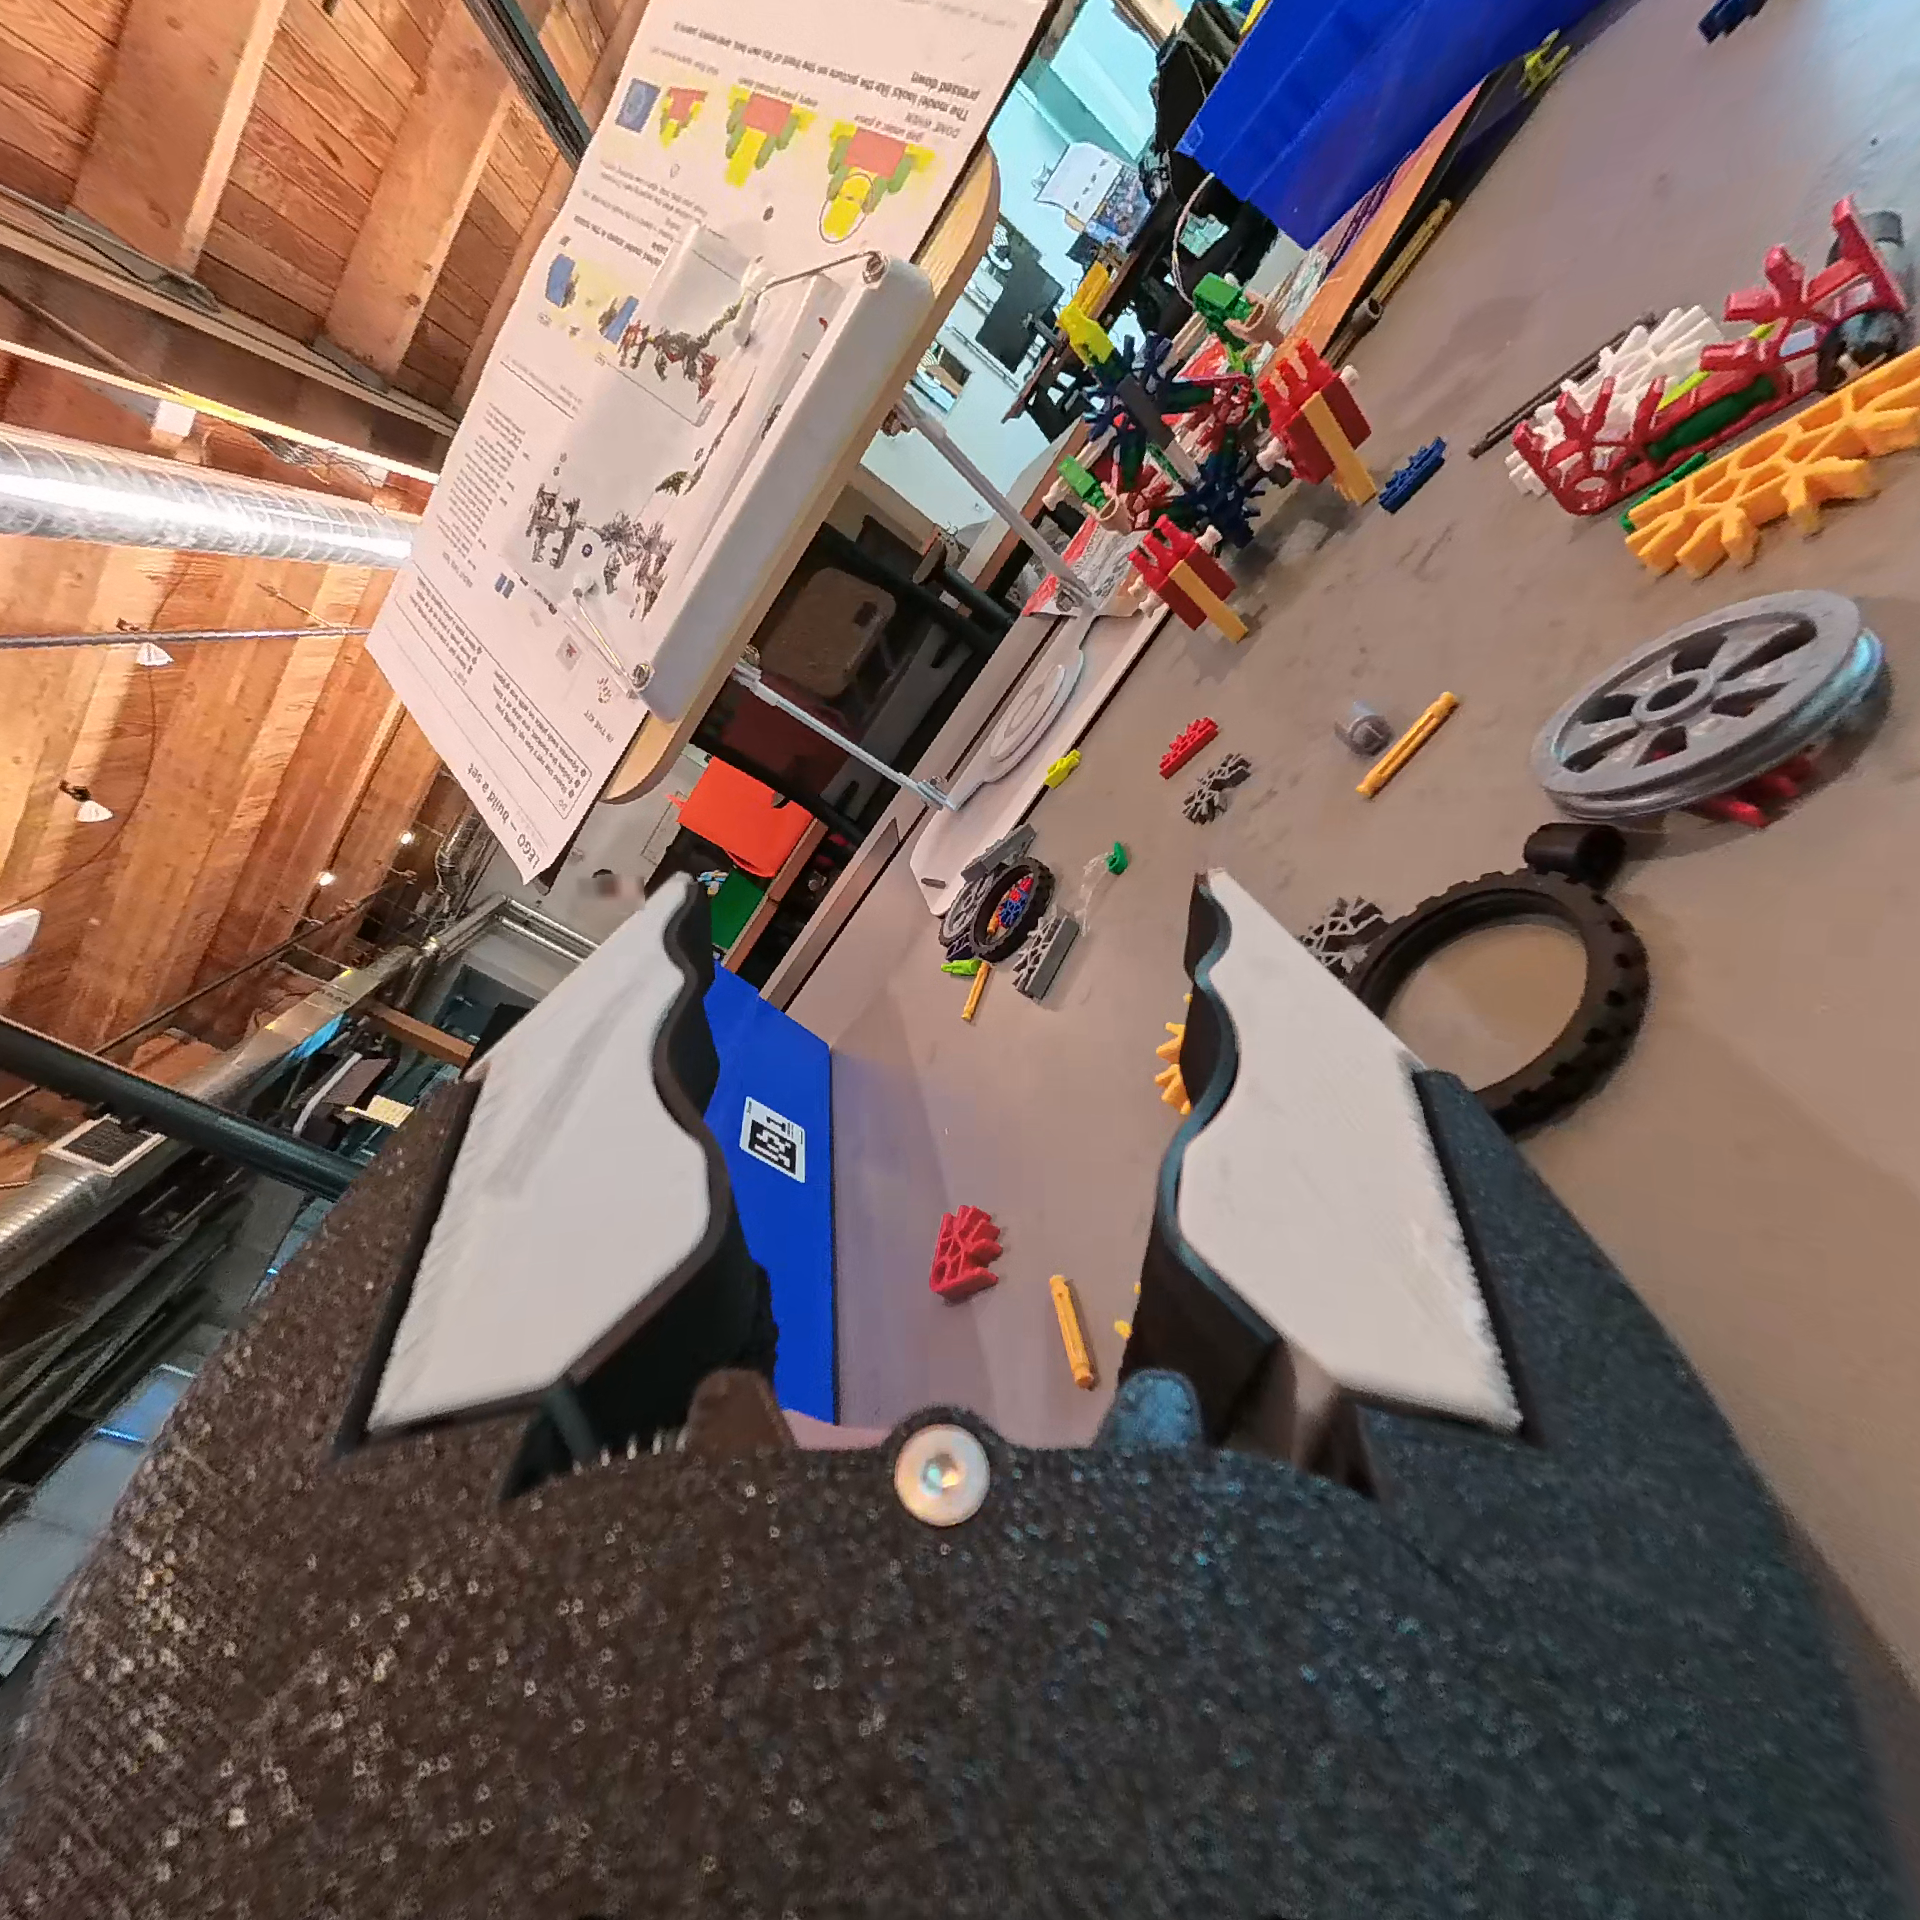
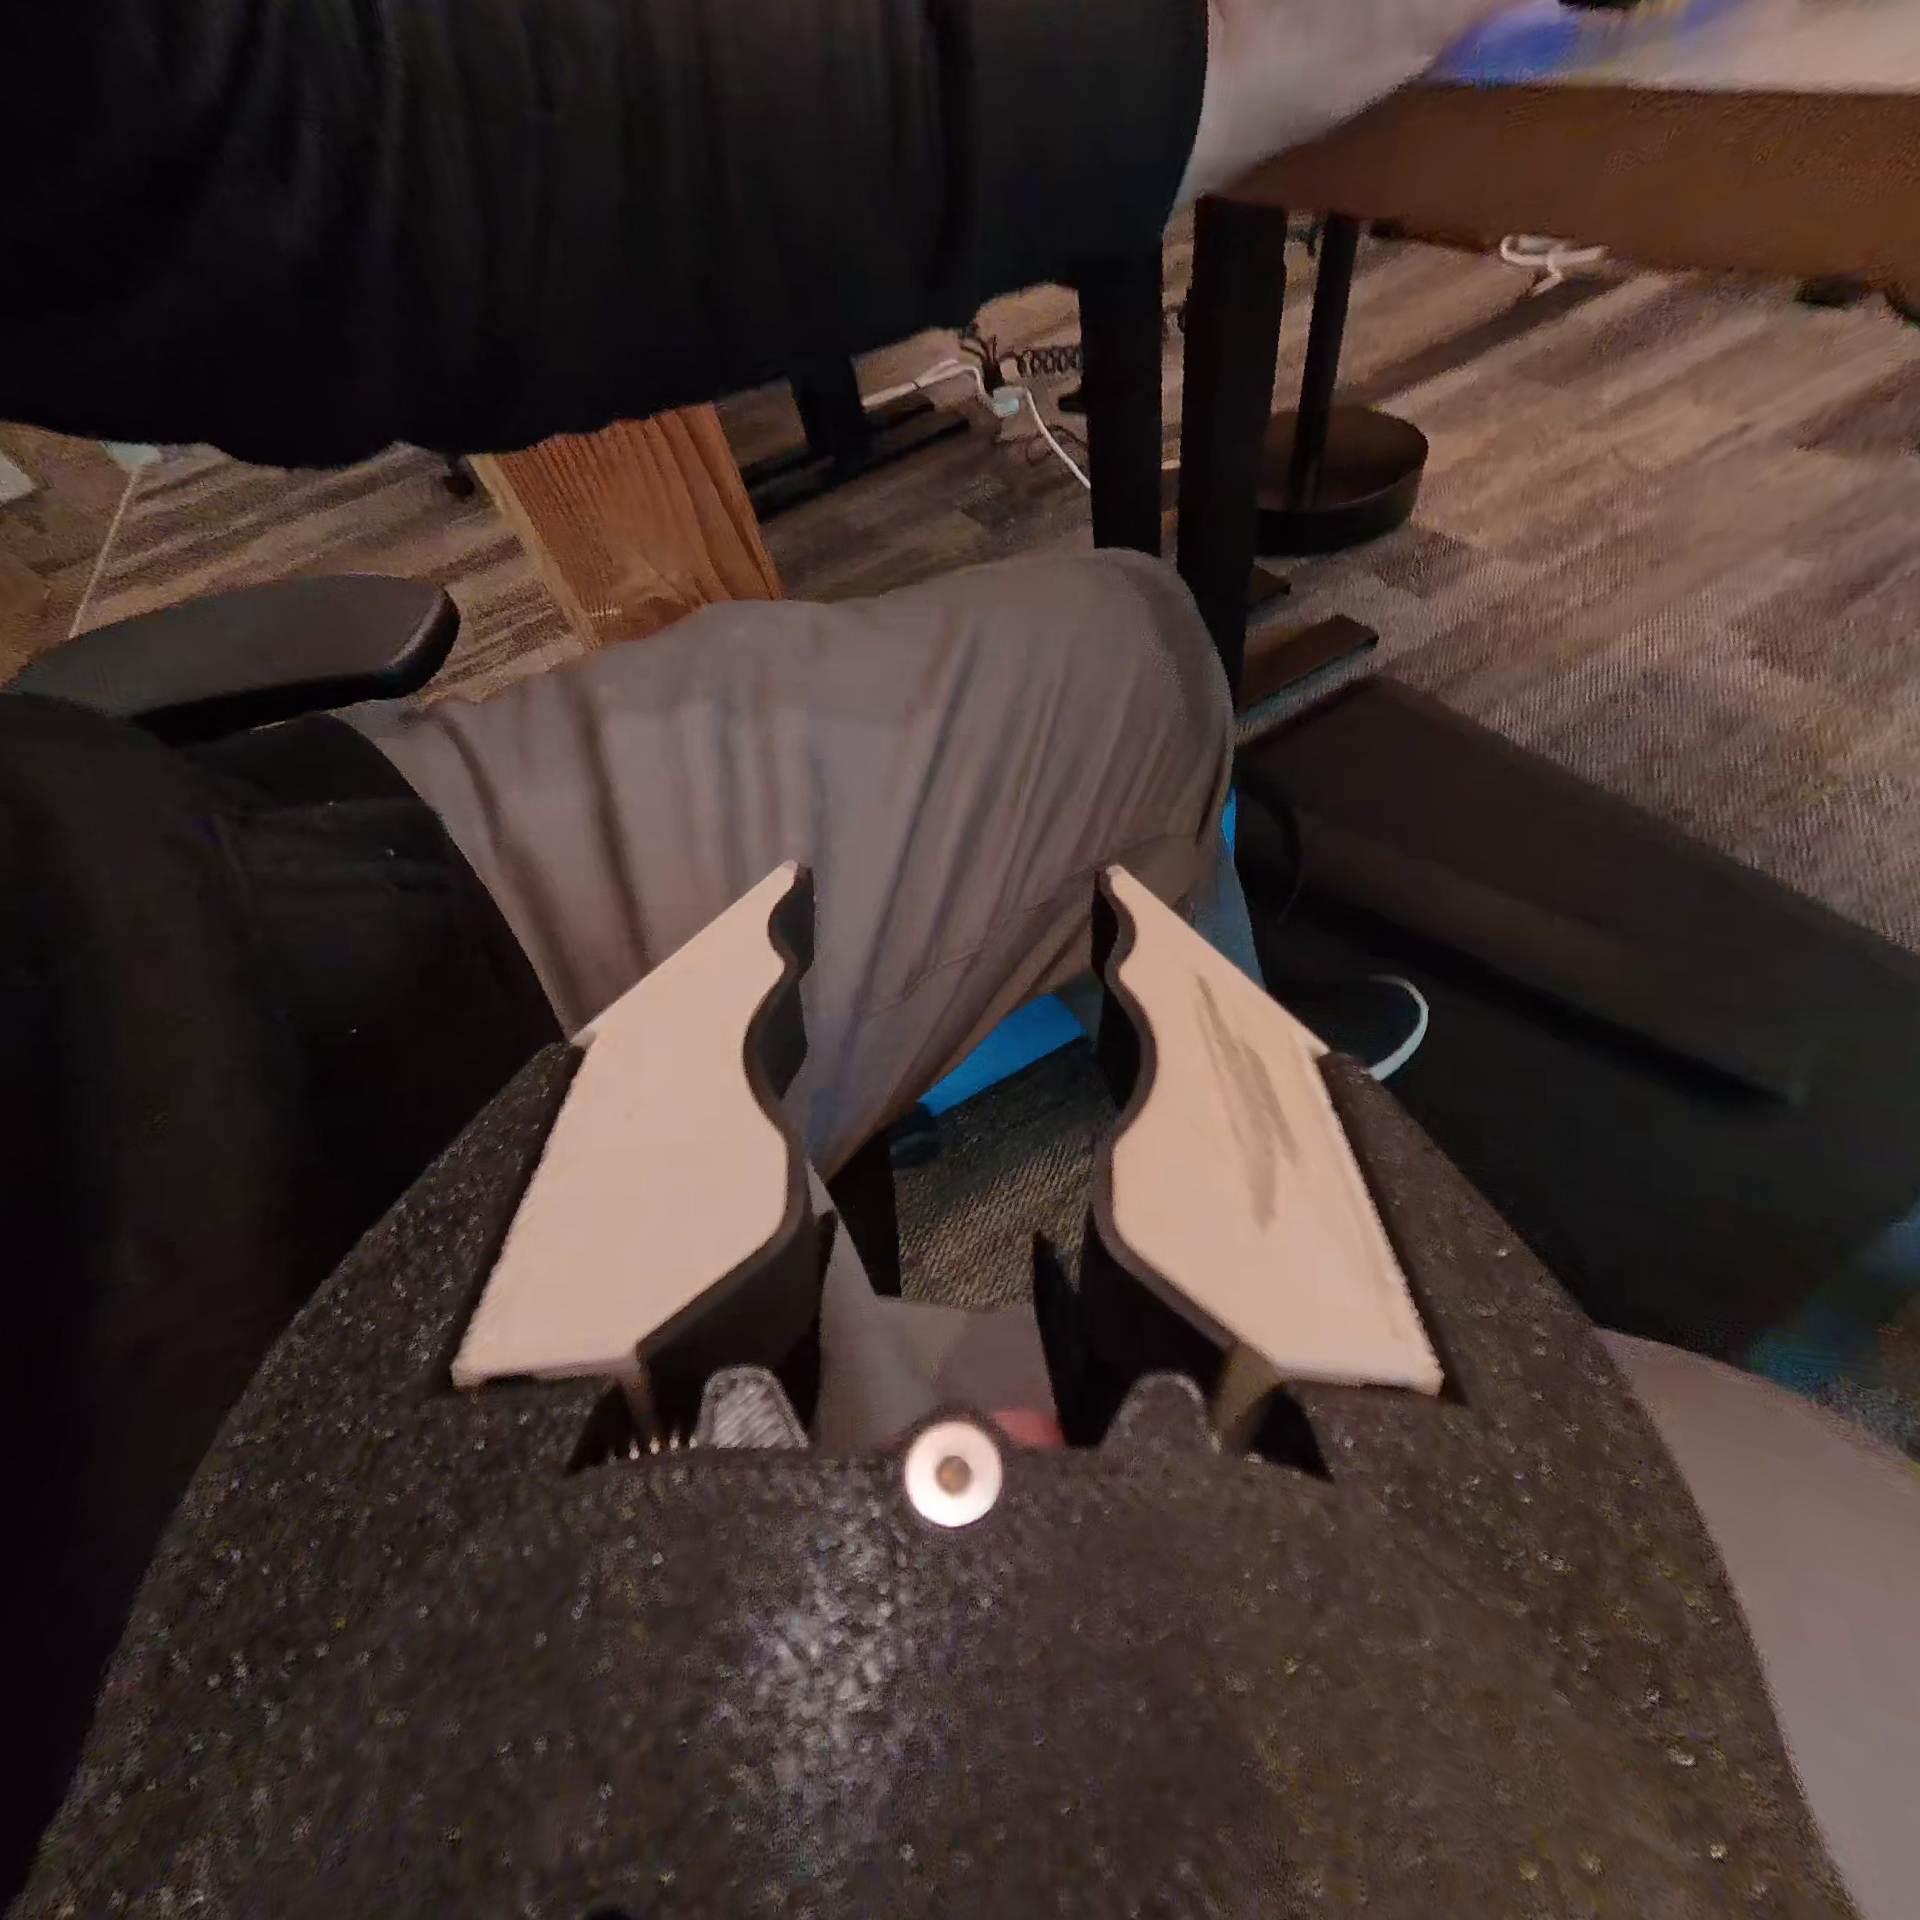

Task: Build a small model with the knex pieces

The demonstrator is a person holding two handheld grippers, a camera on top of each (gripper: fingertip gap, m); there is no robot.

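My left gripper (image 1: 940, 894) is open and empty, tilted sideways above a grey table (image 1: 1714, 1195) strewn with plastic construction pieces. Nearest to it are a red connector (image 1: 964, 1252), a yellow rod (image 1: 1072, 1330) and a black tyre ring (image 1: 1507, 997) by the right finger. A grey spoked wheel (image 1: 1704, 707) lies farther off. My right gripper (image 2: 951, 883) is open and empty, held below the table, pointing at a person's grey-trousered knee (image 2: 883, 790).
A sheet on a white stand (image 1: 727, 416) leans at the table's far side. Red, yellow and white built pieces (image 1: 1714, 416), blue bins (image 1: 1351, 104) and a blue flat piece (image 1: 774, 1174) stand about. Table legs (image 2: 1226, 416), a chair armrest (image 2: 249, 644) and carpet show below. One gripper's finger ends stand about 40 cm off the other's. My left gripper is the nearer one to the grey spoked wheel (image 1: 1704, 707): about 7 cm, against 35 cm.
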